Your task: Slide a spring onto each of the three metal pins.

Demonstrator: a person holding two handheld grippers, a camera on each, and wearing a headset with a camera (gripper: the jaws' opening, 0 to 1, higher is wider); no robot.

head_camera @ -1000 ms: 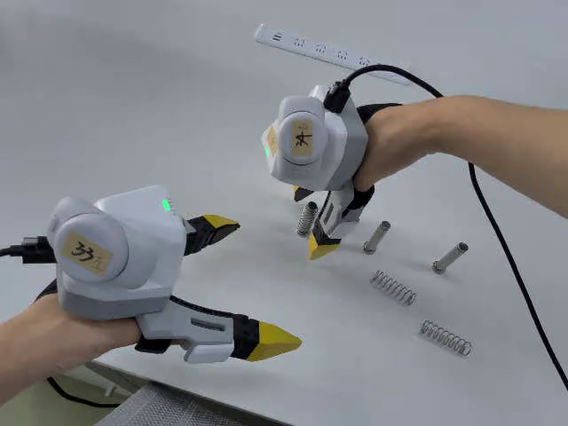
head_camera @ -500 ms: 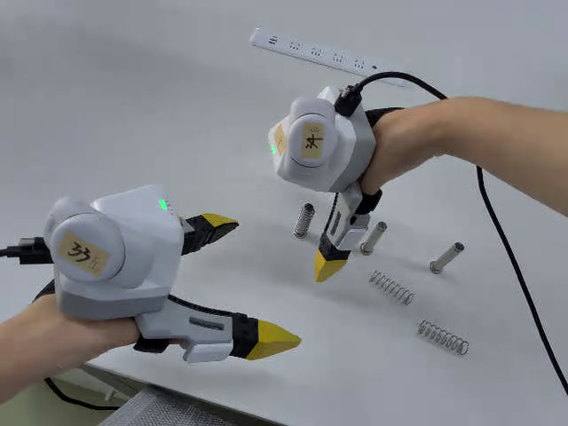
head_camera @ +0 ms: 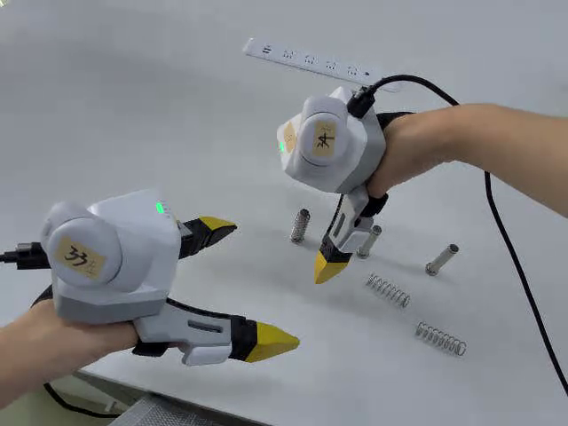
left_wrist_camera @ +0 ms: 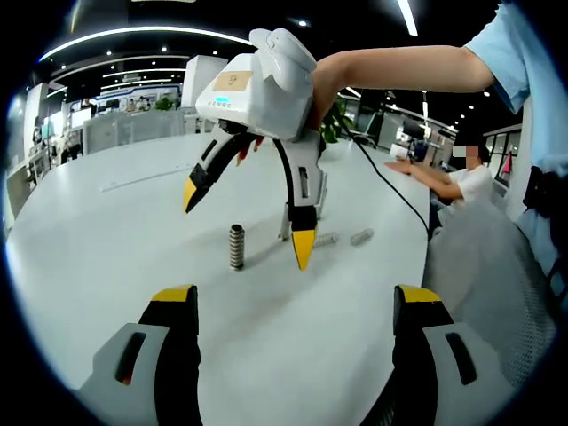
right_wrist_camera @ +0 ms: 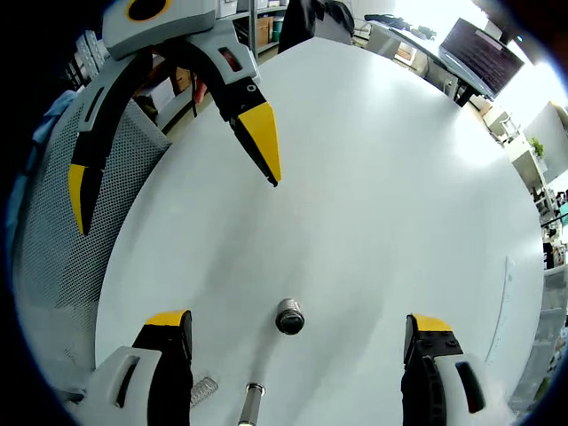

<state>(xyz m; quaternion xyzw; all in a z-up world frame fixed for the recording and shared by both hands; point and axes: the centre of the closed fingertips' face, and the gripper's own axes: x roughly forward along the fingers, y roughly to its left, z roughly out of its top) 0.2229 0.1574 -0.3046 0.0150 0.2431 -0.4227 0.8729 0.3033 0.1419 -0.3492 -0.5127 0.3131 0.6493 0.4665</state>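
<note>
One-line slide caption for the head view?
Right gripper, open, hovers beside the spring-fitted pin; two bare pins and two loose springs lie on the table; left gripper open.

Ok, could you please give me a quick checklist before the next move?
1. Right gripper open, empty: ok.
2. Left gripper open, empty: ok.
3. First pin upright, wearing its spring: ok.
4. Second pin and third pin sprung: not ok, both lie bare.
5. One loose spring and the other loose spring free to pick: ok.
</note>
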